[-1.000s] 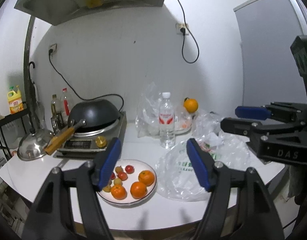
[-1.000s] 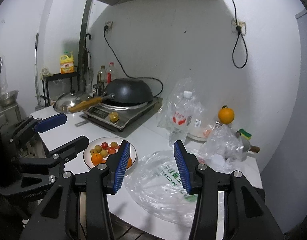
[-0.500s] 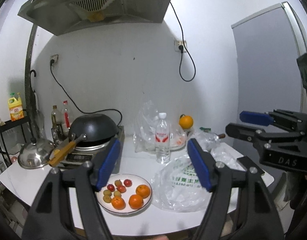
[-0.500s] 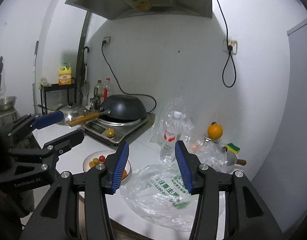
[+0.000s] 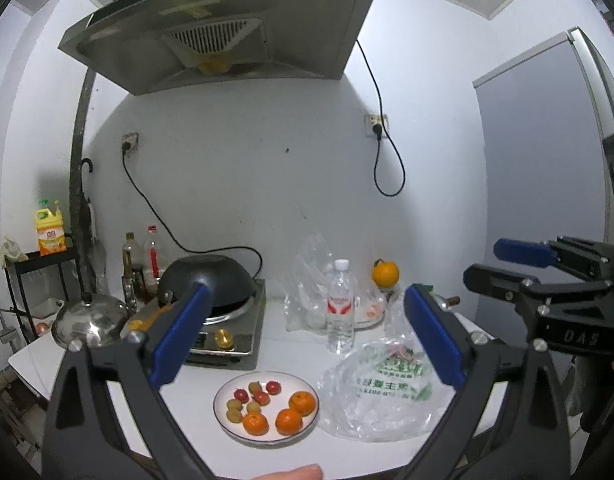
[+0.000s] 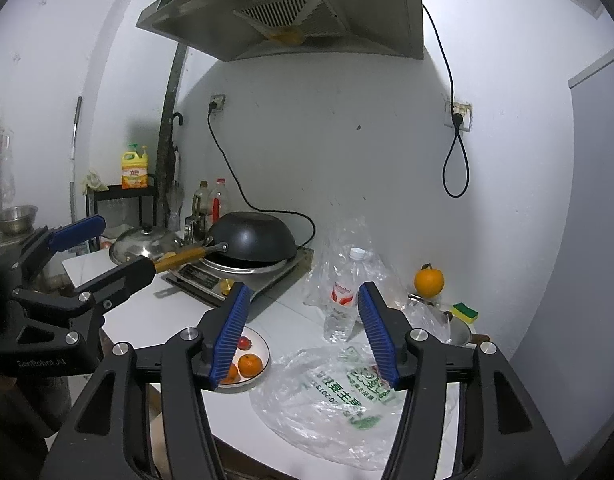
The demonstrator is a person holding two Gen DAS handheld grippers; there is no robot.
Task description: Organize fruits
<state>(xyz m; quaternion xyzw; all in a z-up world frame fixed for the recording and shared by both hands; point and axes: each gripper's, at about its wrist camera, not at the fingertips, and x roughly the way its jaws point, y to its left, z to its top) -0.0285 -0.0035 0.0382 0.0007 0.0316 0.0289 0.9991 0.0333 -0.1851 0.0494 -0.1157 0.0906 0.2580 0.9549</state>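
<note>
A white plate [image 5: 227,420] near the counter's front edge holds three oranges [image 5: 287,420] and several small red and yellow-green fruits [image 5: 261,397]; it also shows in the right wrist view [image 6: 263,354]. A clear plastic bag with green print [image 5: 381,396] lies flat right of the plate, also in the right wrist view [image 6: 339,396]. Another orange [image 5: 385,274] sits at the back right. My left gripper [image 5: 307,328] is open and empty, held high and back from the counter. My right gripper [image 6: 303,330] is open and empty, above the bag's left edge.
A black wok [image 5: 209,280] sits upside down on an induction cooker [image 5: 227,336] at the back left, with a steel lid [image 5: 89,320] beside it. A water bottle [image 5: 341,308] and crumpled clear bags [image 5: 307,280] stand behind the plate. A range hood [image 5: 227,32] hangs overhead.
Both grippers have pulled back and up from the counter, so plate and bag look smaller and lower. Both stayed open and empty. Nothing on the counter moved.
</note>
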